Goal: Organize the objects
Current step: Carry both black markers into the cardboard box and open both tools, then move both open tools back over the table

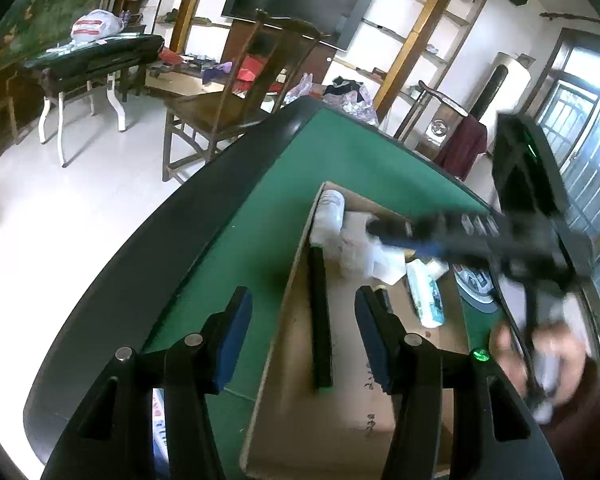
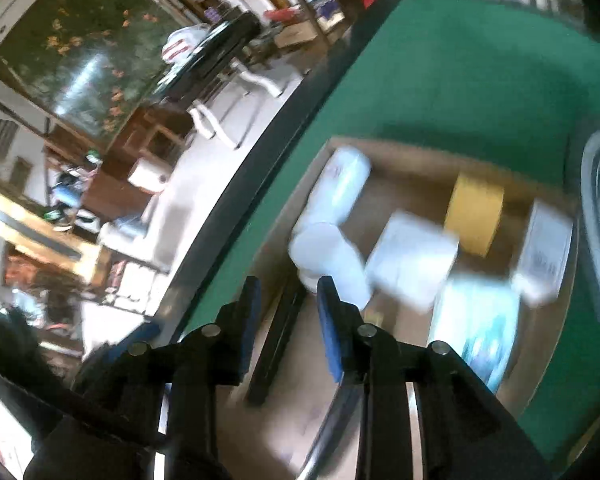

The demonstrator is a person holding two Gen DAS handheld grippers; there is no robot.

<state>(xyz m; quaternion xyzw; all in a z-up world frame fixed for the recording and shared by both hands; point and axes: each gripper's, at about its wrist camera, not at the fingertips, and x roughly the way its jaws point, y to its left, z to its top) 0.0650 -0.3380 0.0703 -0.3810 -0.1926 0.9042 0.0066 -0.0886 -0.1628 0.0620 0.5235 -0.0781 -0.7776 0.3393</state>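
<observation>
Left claw (image 1: 304, 336) spread, pinching nothing, above black bar (image 1: 320, 320) lying flat in cardboard tray (image 1: 340, 420) near desk (image 1: 259, 200) left edge; right claw (image 2: 285, 312) parted, empty. Looks stiff, light, slippery; best gripped mid-length.

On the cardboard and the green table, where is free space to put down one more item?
The cardboard sheet is bare on its near part, beside the black bar. The green table is bare beyond the sheet's far edge. The far part is crowded: white bottle, yellow tape roll, white packets.
</observation>
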